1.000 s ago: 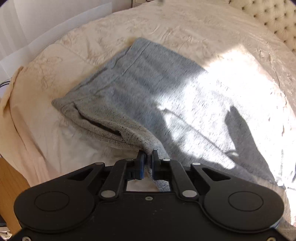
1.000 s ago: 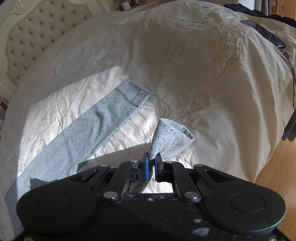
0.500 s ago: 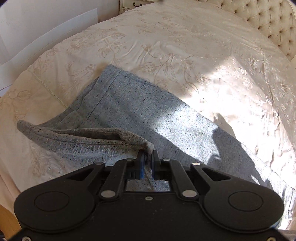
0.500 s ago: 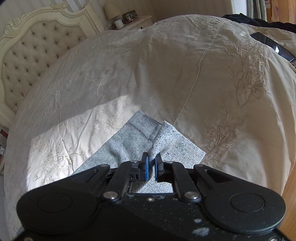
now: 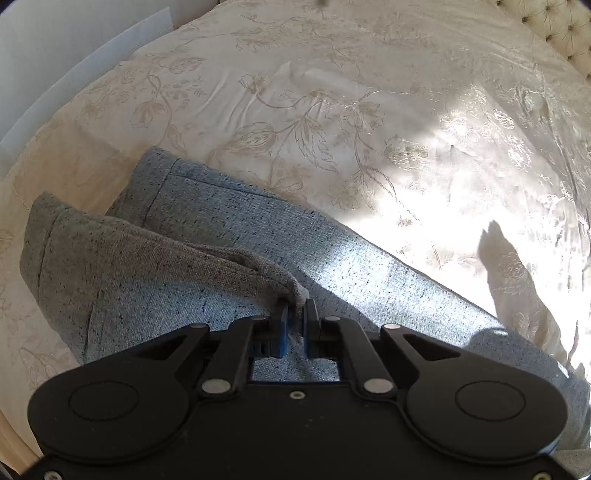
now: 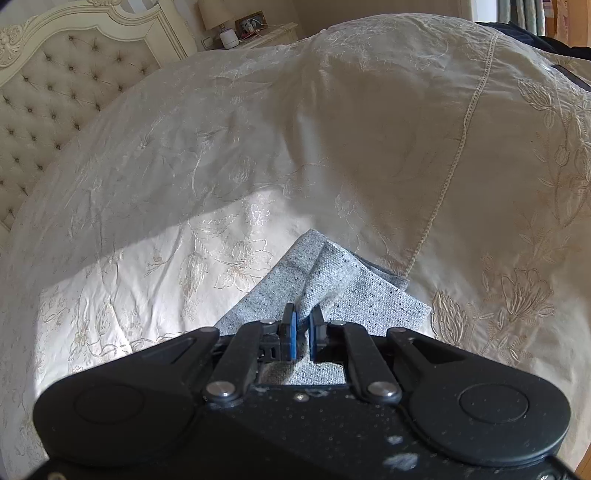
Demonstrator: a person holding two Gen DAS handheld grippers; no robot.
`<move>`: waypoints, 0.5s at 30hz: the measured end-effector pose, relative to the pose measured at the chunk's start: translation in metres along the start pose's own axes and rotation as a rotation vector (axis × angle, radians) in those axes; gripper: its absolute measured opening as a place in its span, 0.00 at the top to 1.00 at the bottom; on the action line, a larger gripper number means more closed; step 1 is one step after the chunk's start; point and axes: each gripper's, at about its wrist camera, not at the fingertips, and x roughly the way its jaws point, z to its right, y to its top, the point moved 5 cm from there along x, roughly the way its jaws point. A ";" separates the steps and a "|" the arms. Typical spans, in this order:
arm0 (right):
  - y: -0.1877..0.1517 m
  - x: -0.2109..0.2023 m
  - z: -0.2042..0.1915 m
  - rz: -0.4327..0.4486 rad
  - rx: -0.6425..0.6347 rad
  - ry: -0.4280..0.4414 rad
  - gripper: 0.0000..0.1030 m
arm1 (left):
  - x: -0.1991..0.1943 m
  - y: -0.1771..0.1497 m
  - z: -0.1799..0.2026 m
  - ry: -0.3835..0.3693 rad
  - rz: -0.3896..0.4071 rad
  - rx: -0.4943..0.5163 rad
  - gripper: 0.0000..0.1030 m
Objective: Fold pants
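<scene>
Grey speckled pants lie on a cream embroidered bedspread. My left gripper is shut on a bunched edge of the upper layer and holds it over the leg lying beneath. In the right wrist view the pants' hem end shows just past the fingers. My right gripper is shut on a raised fold of that cloth, above a flat layer. Both gripper bodies hide the cloth closest to them.
A tufted cream headboard stands at the back left. A nightstand with a lamp and small items is behind the bed. Dark items lie at the bed's far right. Sunlight patches cross the bedspread.
Both grippers have carried their held parts of the pants across the bed. The lifted leg now lies over the other leg, and the right-hand hem sits on the other hem.
</scene>
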 end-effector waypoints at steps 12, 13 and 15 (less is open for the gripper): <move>0.027 0.084 -0.009 -0.108 0.057 -0.032 0.92 | 0.039 0.021 0.037 0.099 0.000 -0.008 0.90; 0.028 0.091 -0.008 -0.120 0.065 -0.034 0.92 | 0.042 0.021 0.039 0.109 -0.001 -0.011 0.90; 0.029 0.104 -0.010 -0.140 0.072 -0.038 0.92 | 0.047 0.022 0.042 0.127 -0.002 -0.011 0.90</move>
